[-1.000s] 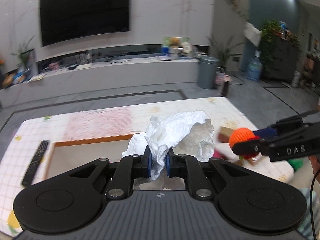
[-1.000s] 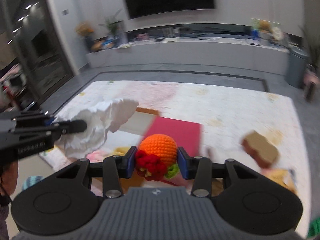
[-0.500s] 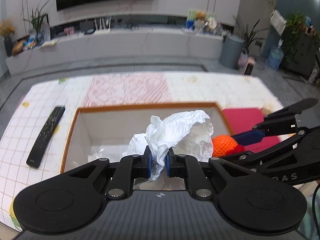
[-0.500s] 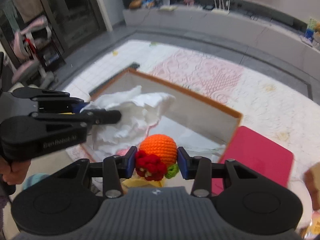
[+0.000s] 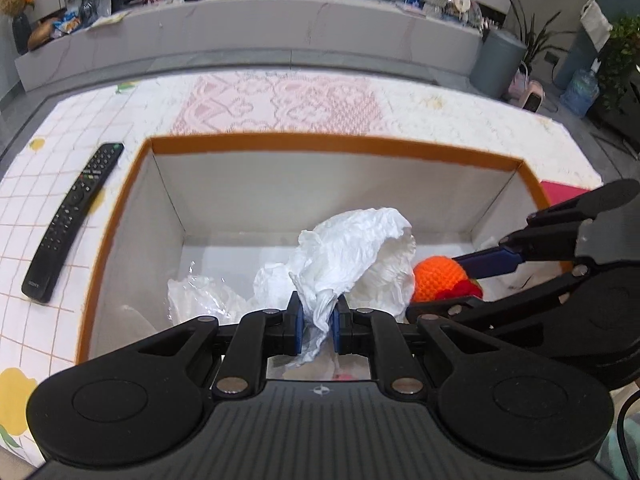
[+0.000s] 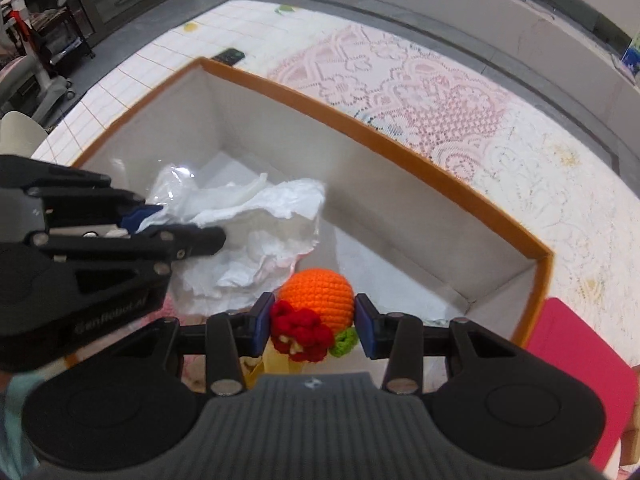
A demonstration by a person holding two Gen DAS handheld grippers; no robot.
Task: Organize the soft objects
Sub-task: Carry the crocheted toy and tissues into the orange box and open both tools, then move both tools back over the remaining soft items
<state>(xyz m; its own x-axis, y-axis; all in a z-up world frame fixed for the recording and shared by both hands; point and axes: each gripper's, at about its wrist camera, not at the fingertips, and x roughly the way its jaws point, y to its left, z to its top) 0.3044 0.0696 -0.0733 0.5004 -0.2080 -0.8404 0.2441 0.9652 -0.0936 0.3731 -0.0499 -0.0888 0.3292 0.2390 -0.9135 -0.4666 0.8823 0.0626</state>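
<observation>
My left gripper [image 5: 317, 322] is shut on a crumpled white plastic bag [image 5: 352, 256], which hangs over the inside of an orange-rimmed white box [image 5: 332, 146]. My right gripper [image 6: 312, 322] is shut on an orange crochet ball with red and green trim [image 6: 316, 294], held over the same box [image 6: 384, 140] near its right end. In the right wrist view the left gripper [image 6: 180, 226] comes in from the left with the bag [image 6: 276, 208]. In the left wrist view the right gripper [image 5: 472, 280] enters from the right with the ball [image 5: 438, 276].
A clear plastic wrap [image 5: 196, 292] lies on the box floor. A black remote [image 5: 72, 216] rests on the patterned mat left of the box. A red flat lid [image 6: 580, 364] lies to the box's right. A long low cabinet [image 5: 280, 36] stands behind.
Both grippers have come down and forward over the box, each keeping its hold. The box now fills both views, and the grippers point more steeply down.
</observation>
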